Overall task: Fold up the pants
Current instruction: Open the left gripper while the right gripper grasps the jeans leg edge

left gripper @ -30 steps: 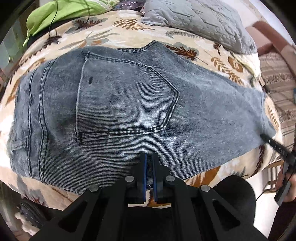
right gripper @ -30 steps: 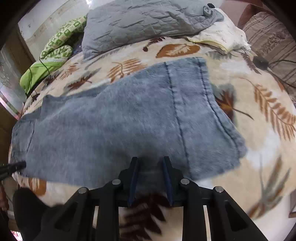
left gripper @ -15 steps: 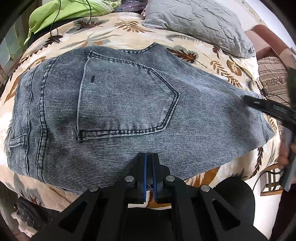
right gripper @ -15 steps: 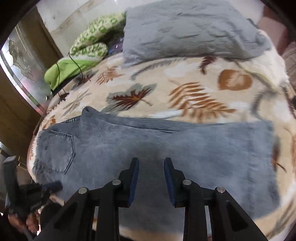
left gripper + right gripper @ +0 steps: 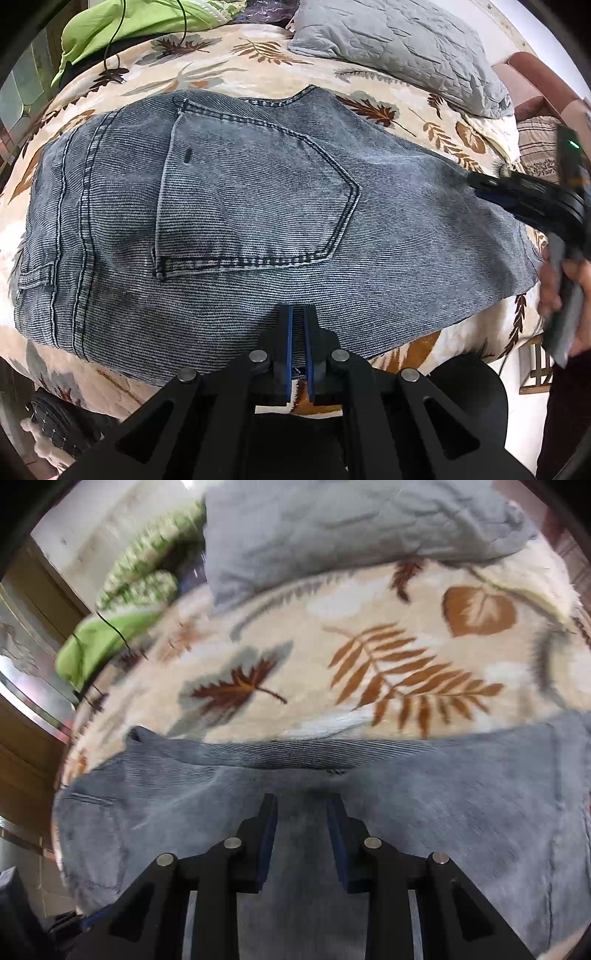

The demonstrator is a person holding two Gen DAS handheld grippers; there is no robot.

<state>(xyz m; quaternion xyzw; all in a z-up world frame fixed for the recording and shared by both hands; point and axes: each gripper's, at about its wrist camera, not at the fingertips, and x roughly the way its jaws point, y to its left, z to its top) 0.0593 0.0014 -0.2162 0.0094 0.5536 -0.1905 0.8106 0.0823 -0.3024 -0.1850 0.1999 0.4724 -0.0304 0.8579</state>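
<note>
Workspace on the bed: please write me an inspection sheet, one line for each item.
Surface: leaf-print blanket covering the bed.
Job's things: grey jeans spread flat, back pocket facing up.
Clutter: grey quilted pillow and green bedding at the far side.
Tongs: left tongs shut on the near edge of the jeans; right tongs open above the jeans, nothing between them.
Cables: thin black cable across the green bedding.
Surroundings: striped cloth at the right; dark round object below the bed edge.
</note>
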